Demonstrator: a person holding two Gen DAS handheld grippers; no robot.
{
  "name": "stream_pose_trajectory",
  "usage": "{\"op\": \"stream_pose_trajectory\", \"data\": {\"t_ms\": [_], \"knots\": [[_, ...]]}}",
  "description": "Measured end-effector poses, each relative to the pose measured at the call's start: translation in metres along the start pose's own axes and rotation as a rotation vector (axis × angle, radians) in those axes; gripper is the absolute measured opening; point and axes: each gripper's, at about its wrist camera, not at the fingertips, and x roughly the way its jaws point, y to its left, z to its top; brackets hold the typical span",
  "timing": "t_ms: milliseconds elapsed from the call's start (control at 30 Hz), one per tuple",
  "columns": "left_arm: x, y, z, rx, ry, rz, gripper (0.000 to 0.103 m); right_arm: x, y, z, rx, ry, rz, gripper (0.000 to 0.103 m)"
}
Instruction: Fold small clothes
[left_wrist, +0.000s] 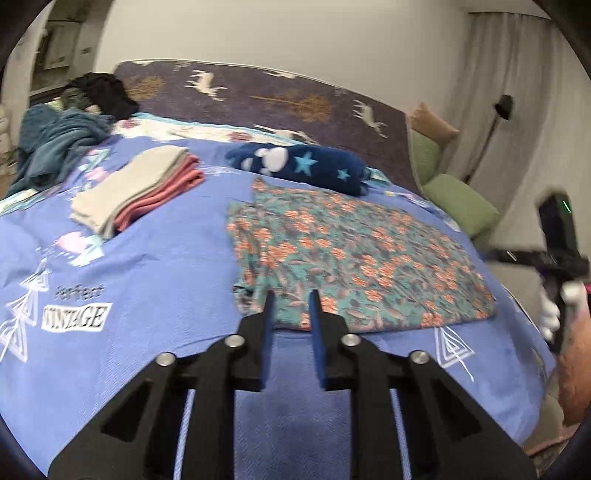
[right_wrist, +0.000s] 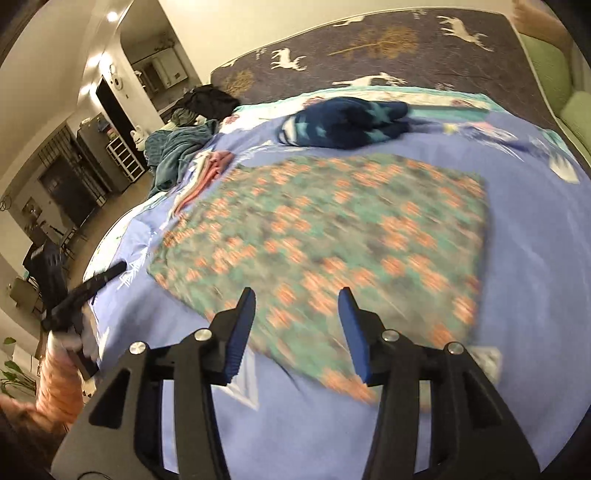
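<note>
I am working over a bed covered by a blue sheet printed with white triangles and the word VINTAGE. Past the sheet's far edge the purple mattress shows, patterned with white deer and gold trees, and it runs up to a plain pale wall. Green cushions sit off the mattress's right edge, beside a grey curtain. In the right wrist view, a dim room with shelving and ceiling lights opens beyond the mattress's left corner.

The floral cloth lies flat on the sheet, folded into a rough rectangle, on the near side of the mattress. In the left wrist view its long axis runs left to right, and its rumpled short edge is at the left. A rolled navy blanket with stars lies between the cloth and the mattress. A stack of folded beige and pink pieces sits left of the cloth. A teal blanket and dark clothes are heaped by the mattress's left corner.

My left claw has its blue fingers a little apart, tips over the cloth's near left edge, nothing between them. My right claw is spread wide and empty above the cloth's near edge; that view is blurred.
</note>
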Motion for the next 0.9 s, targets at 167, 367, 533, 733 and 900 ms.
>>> {"op": "stream_pose_trajectory", "data": {"t_ms": [167, 367, 533, 733, 900], "knots": [[0.019, 0.0, 0.003, 0.072, 0.027, -0.035, 0.018, 0.057, 0.063, 0.05, -0.088, 0.052, -0.02, 0.048], [0.034, 0.028, 0.003, -0.017, 0.069, -0.152, 0.03, 0.15, 0.112, 0.119, -0.118, 0.124, -0.075, 0.048], [0.032, 0.023, 0.007, 0.05, 0.067, -0.241, 0.03, 0.239, 0.141, 0.16, -0.119, 0.208, -0.134, 0.048], [0.057, 0.032, 0.014, 0.051, 0.121, -0.188, 0.03, 0.307, 0.157, 0.174, -0.104, 0.297, -0.238, 0.048], [0.063, 0.036, 0.018, 0.04, 0.134, -0.242, 0.029, 0.339, 0.161, 0.174, -0.129, 0.331, -0.315, 0.048]]}}
